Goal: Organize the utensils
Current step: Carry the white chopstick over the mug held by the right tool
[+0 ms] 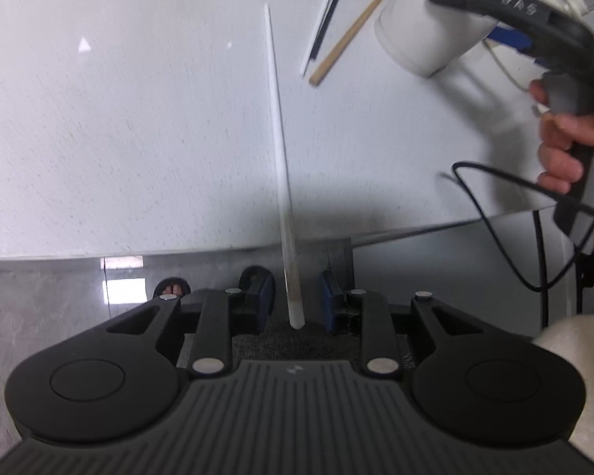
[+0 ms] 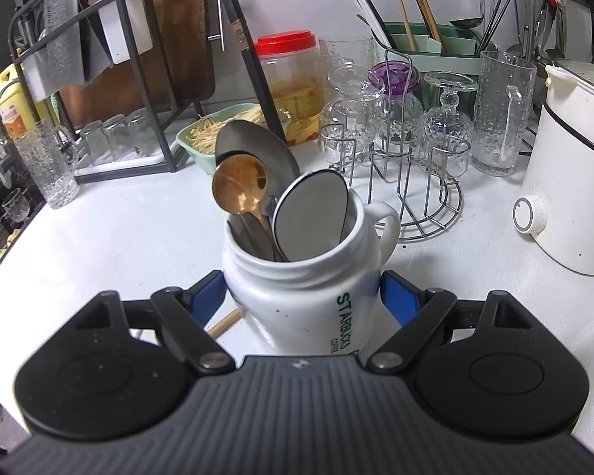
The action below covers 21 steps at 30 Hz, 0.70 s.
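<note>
My left gripper [image 1: 297, 301] is open. A long white chopstick [image 1: 279, 158] runs between its fingers with gaps on both sides, reaching out over the white counter [image 1: 118, 138]. My right gripper [image 2: 303, 297] is shut on a white Starbucks mug [image 2: 309, 301] that holds several spoons, among them a copper spoon [image 2: 239, 192] and a white-backed spoon [image 2: 311, 217]. In the left wrist view the mug [image 1: 423, 27] sits at upper right with the right gripper [image 1: 511, 12] around it. White, black and wooden chopsticks [image 1: 336, 27] lie next to it.
Behind the mug stand a wire glass rack [image 2: 408, 150], a glass mug [image 2: 499, 111], a green utensil caddy with chopsticks [image 2: 427, 43], a red-lidded jar [image 2: 289, 83], a dish rack [image 2: 99, 59] and a white kettle [image 2: 574, 166]. The counter's edge [image 1: 138, 255] is near my left gripper.
</note>
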Each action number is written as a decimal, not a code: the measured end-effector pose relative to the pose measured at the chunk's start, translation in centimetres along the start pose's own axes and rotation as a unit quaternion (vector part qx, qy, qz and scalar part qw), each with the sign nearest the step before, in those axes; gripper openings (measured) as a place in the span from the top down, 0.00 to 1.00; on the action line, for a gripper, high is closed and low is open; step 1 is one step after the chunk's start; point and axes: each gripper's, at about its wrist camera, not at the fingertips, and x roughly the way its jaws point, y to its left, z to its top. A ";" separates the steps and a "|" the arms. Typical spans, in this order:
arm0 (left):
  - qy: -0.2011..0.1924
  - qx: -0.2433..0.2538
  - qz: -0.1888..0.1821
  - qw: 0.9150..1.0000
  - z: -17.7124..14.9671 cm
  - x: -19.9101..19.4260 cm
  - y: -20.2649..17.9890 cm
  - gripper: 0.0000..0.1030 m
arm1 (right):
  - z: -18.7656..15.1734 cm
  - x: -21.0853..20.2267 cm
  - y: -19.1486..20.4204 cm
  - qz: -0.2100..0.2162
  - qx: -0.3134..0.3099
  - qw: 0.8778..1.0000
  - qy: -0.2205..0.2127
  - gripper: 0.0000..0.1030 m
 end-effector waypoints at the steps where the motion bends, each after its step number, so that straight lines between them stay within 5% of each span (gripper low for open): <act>1: 0.003 0.001 0.002 1.000 0.1 0.3 0.0 0.71 | 0.0 -0.1 0.0 0.000 0.000 1.000 0.001 0.16; 3: 0.012 -0.005 -0.002 1.000 0.1 0.5 0.4 0.72 | -0.2 -0.3 0.2 0.001 -0.002 1.000 0.001 0.16; 6: 0.018 0.000 0.011 1.000 0.5 0.6 0.4 0.91 | -0.5 -0.4 0.4 0.000 -0.004 1.000 -0.001 0.16; 21: -0.054 0.065 0.059 0.995 6.3 -10.4 -1.0 0.92 | -0.7 -0.5 0.7 -0.006 -0.008 1.000 -0.006 0.16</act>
